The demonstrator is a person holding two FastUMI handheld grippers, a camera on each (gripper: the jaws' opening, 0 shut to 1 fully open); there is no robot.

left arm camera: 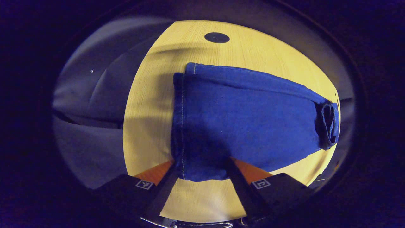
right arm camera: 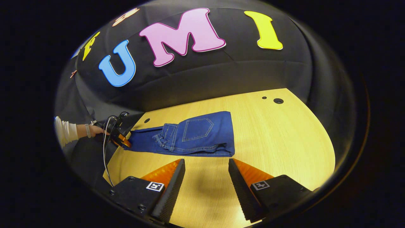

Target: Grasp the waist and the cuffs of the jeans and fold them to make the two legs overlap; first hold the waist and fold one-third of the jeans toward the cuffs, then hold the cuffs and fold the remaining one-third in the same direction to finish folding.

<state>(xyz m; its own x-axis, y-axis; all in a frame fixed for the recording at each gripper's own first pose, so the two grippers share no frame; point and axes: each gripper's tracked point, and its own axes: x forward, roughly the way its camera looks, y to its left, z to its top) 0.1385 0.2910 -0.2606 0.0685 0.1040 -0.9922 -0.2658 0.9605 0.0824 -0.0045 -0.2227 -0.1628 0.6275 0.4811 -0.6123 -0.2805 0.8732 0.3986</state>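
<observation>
Your left gripper (left arm camera: 200, 169) is spread around the cuff end of the jeans (left arm camera: 246, 122) at the desk's (left arm camera: 152, 104) left edge. Your right gripper (right arm camera: 205, 172), also spread, hovers off the folded waist.

The wooden table (right arm camera: 284, 152) has a pale, yellowish top with fine straight grain running across it. A round dark cable grommet (left arm camera: 216, 37) sits flush in the top near its far edge; from the right gripper view the same sort of round hole (right arm camera: 278, 101) shows near the back, with a smaller dark hole (right arm camera: 264, 98) just beside it. Another small dark hole (right arm camera: 146, 120) lies toward the table's left end. Black cloth (right arm camera: 221, 76) hangs behind the table.
</observation>
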